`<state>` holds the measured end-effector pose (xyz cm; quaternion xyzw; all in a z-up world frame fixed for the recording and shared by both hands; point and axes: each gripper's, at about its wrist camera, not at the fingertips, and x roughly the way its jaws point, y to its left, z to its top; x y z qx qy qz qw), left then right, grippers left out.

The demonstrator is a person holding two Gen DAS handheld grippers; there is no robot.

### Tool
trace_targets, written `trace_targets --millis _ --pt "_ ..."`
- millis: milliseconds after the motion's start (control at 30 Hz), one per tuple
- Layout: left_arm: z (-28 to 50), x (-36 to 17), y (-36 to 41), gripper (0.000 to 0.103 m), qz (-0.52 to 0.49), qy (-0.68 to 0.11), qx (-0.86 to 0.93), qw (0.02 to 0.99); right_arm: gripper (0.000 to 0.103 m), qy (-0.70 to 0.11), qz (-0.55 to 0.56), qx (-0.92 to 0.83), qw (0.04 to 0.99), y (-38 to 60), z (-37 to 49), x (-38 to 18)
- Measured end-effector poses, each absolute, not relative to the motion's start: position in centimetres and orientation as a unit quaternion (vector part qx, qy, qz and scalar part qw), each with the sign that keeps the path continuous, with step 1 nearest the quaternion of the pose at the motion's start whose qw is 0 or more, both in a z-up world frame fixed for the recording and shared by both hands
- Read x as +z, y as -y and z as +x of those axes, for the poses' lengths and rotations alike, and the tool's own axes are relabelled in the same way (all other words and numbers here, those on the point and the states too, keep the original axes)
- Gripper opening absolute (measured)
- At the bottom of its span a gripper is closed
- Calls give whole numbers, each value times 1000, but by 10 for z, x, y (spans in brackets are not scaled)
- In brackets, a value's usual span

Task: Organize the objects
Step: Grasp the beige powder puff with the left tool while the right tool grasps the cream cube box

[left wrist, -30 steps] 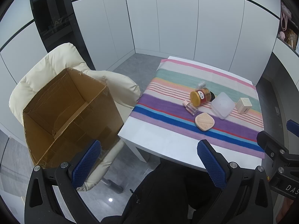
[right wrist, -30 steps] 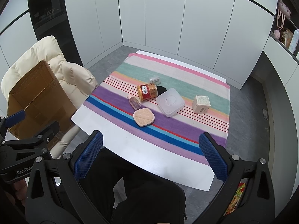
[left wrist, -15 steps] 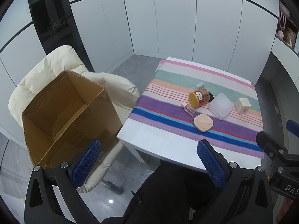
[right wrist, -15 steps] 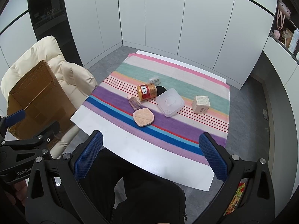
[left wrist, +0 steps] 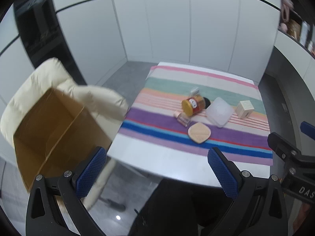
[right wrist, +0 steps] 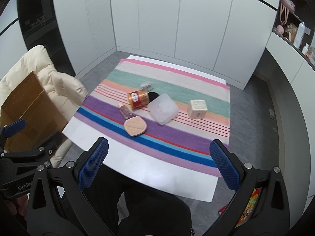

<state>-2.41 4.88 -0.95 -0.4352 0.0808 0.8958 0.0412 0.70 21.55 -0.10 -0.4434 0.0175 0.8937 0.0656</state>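
Several small objects lie on a striped cloth (right wrist: pixel 177 90) on a white table (right wrist: pixel 149 169): an orange jar on its side (right wrist: pixel 138 99) (left wrist: pixel 192 104), a small pink bottle (right wrist: pixel 124 110) (left wrist: pixel 182 118), a peach powder puff (right wrist: pixel 135 126) (left wrist: pixel 199 132), a clear plastic box (right wrist: pixel 163 108) (left wrist: pixel 219 112), a cream cube box (right wrist: pixel 197 109) (left wrist: pixel 244 109) and a small grey item (right wrist: pixel 147 86). My left gripper (left wrist: pixel 156 174) and right gripper (right wrist: pixel 157 164) are both open and empty, held above the table's near edge, well short of the objects.
An open, empty cardboard box (left wrist: pixel 53 129) (right wrist: pixel 27 106) sits on a cream padded chair (left wrist: pixel 92 96) left of the table. White cabinet walls stand behind. Shelves with items (right wrist: pixel 295 31) are at the far right. The person's dark-clothed lap (right wrist: pixel 145 210) is below the grippers.
Both grippers have moved forward toward the table, so the objects look nearer. The left view has swung a little right. Both grippers stayed open.
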Motion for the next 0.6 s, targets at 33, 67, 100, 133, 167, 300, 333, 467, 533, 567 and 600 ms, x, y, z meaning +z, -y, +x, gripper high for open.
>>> trace_targets --millis 33,67,100,133,167,300,333,467,533,567,600 --pt "-28 -10 -53 103 -431 -86 897 46 103 -19 -444 893 66 -218 6 -2" --pt "-31 -11 -56 103 -430 -87 897 50 103 -20 -445 893 65 -222 3 -3" --pt "-35 -13 -58 103 -432 -88 896 53 103 -20 -446 892 65 -227 1 -5" --pt "-41 -18 -61 103 -439 -89 892 56 103 -20 -450 890 65 -231 -2 -8" --pt "-46 -22 -63 103 -446 -88 889 58 103 -19 -456 887 67 -237 -7 -13" --pt "-63 -38 -75 103 -458 -101 881 64 103 -9 -471 879 74 -252 -25 -30" --pt "-69 -44 -80 103 -461 -105 878 71 103 -3 -472 879 72 -256 -32 -36" --pt "-92 -62 -91 103 -479 -90 869 87 103 8 -488 870 69 -263 -50 -57" --pt "-103 -72 -97 103 -479 -92 868 96 103 21 -489 870 57 -263 -56 -65" --pt "-109 -79 -100 103 -478 -98 867 97 103 35 -484 872 57 -263 -59 -70" --pt "-114 -86 -103 103 -481 -102 865 98 103 43 -480 874 59 -264 -62 -74"
